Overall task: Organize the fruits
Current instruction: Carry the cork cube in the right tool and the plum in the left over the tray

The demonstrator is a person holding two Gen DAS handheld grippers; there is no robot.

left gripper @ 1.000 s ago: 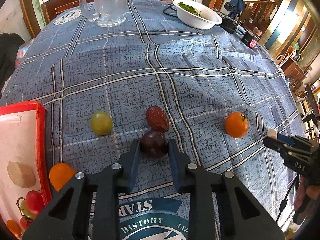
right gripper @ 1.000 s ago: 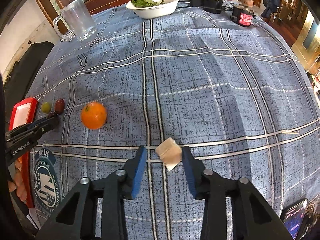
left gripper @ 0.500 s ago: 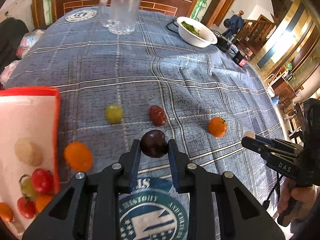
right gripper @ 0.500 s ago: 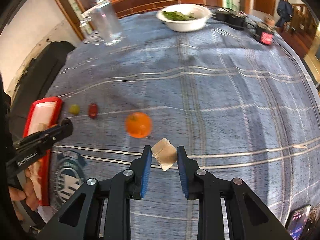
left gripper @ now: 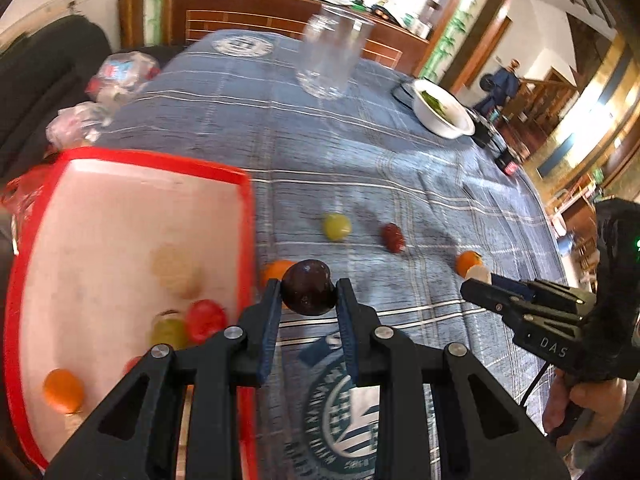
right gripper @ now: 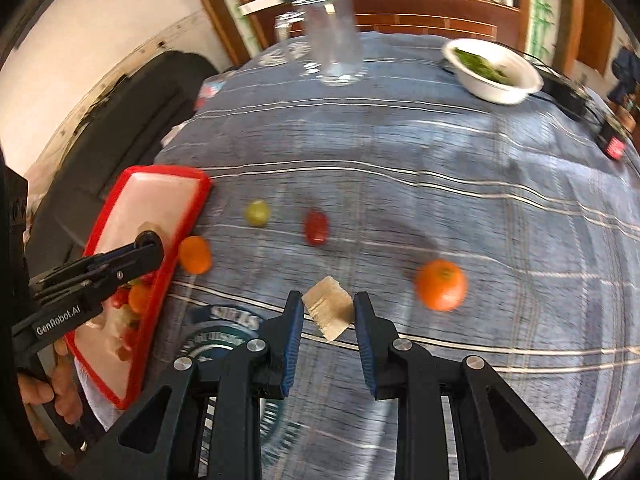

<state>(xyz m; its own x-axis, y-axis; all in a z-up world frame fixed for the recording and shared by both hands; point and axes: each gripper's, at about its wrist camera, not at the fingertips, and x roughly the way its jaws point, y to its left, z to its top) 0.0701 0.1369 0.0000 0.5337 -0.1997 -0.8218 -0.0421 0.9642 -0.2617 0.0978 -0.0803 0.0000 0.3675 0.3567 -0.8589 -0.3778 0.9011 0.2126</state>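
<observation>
Your left tool (left gripper: 307, 295) pinches a dark plum (left gripper: 307, 288) just above the table (left gripper: 400, 168), beside the red tray (left gripper: 244, 216). Your right tool (right gripper: 327, 311) pinches a tan cube (right gripper: 329, 307). A green grape (right gripper: 257, 213), red date (right gripper: 316, 227) and two oranges (right gripper: 441, 285) lie on the cloth.

Near the table's (right gripper: 440, 168) front edge, the red-rimmed tray (right gripper: 160, 171) holds the left corner, fruit crowding its near end while its far end lies bare. Just off its right rim sits a small orange (right gripper: 195, 255). Beyond lie a green grape (right gripper: 257, 212), a red fruit (right gripper: 316, 227) and a larger orange (right gripper: 441, 285), with cloth showing between them. Mid-table stays open up to the glass (right gripper: 334, 36) and bowl (right gripper: 494, 70) at the far edge
</observation>
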